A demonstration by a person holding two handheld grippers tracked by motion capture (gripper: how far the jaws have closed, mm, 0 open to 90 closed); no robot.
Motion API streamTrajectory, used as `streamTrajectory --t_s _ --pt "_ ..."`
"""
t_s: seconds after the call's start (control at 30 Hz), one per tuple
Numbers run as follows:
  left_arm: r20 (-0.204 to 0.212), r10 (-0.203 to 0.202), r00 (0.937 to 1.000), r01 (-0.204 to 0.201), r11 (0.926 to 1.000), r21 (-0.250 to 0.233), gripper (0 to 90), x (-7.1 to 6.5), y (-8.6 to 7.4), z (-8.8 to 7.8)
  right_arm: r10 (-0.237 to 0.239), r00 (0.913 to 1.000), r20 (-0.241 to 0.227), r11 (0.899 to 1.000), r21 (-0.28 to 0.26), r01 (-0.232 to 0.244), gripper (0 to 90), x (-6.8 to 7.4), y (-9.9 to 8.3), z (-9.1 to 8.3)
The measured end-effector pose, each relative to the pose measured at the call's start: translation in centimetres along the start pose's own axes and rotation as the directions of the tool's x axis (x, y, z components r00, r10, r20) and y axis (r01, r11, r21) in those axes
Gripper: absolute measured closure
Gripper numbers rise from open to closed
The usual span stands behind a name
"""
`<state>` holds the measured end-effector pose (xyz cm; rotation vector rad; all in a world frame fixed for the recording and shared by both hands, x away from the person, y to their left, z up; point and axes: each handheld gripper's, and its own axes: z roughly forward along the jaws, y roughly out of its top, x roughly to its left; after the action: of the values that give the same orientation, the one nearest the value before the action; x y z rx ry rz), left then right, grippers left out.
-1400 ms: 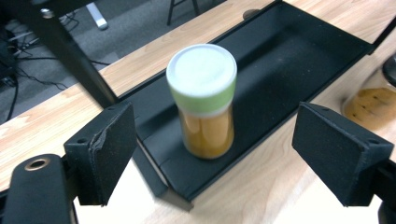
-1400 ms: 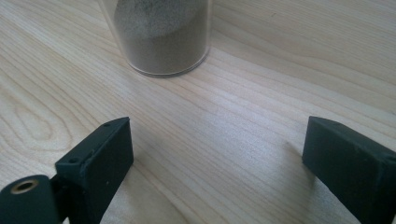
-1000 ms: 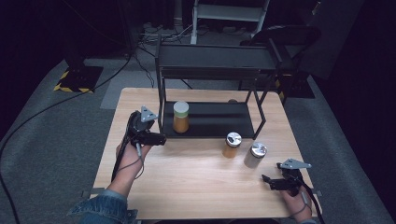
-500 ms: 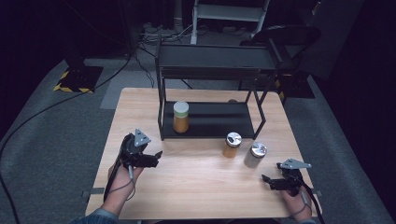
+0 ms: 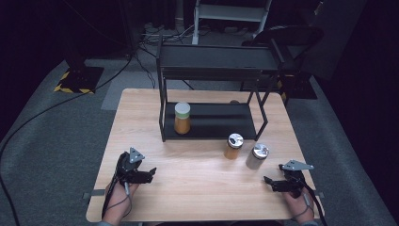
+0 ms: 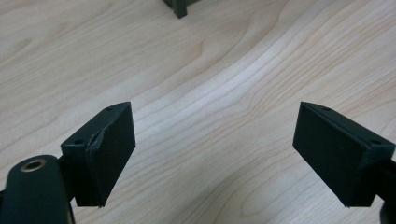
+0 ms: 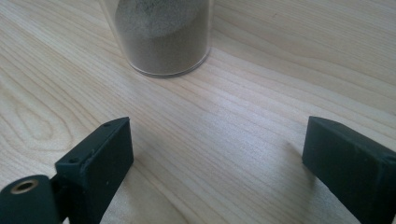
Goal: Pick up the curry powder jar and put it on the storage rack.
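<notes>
The grey-filled jar [image 5: 257, 156] stands on the worktop [image 5: 197, 188] just ahead of the right gripper [image 5: 270, 183], beside an amber jar [image 5: 233, 146]. Both the right gripper and the left gripper [image 5: 151, 173] have their jaws apart, holding nothing.

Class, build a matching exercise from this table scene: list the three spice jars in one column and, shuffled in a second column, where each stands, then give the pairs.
Things:
1. white-lidded jar
2. orange jar with shaker lid
3. grey jar with silver lid

Places:
A. nearest the right gripper
B. on the rack's lower shelf
C. on the table, just before the rack

Pairs: 1-B, 2-C, 3-A
</notes>
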<state>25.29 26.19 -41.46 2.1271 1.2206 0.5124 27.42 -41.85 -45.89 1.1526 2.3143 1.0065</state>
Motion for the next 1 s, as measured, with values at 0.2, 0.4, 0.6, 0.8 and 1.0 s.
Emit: streamTrajectory --t_s 0.2,0.4,0.6,0.8,1.0 --pt "-0.01 -0.011 0.9999 0.011 0.9998 0.015 13.0 0.2 -1.3 0.7 0.0 1.0 0.0 1.0 0.0 0.0 8.3 0.0 0.0 0.0" --pt "-0.006 -0.044 0.999 0.044 0.9987 0.026 11.3 0.6 -2.5 1.3 0.0 1.0 0.0 1.0 0.0 0.0 8.3 0.0 0.0 0.0" --pt "0.01 -0.044 0.999 0.044 0.999 -0.007 5.5 1.0 -4.0 1.9 0.0 1.0 0.0 1.0 0.0 0.0 8.3 0.0 0.0 0.0" --pt "0.002 -0.056 0.9985 0.056 0.9984 -0.011 1.4 0.9 -4.3 1.9 0.0 1.0 0.0 1.0 0.0 0.0 8.3 0.0 0.0 0.0" --pt "0.001 -0.061 0.9982 0.061 0.9981 -0.01 1.3 0.9 -4.4 1.8 -0.001 1.0 -0.001 1.0 0.0 0.001 8.3 0.0 0.0 0.0"
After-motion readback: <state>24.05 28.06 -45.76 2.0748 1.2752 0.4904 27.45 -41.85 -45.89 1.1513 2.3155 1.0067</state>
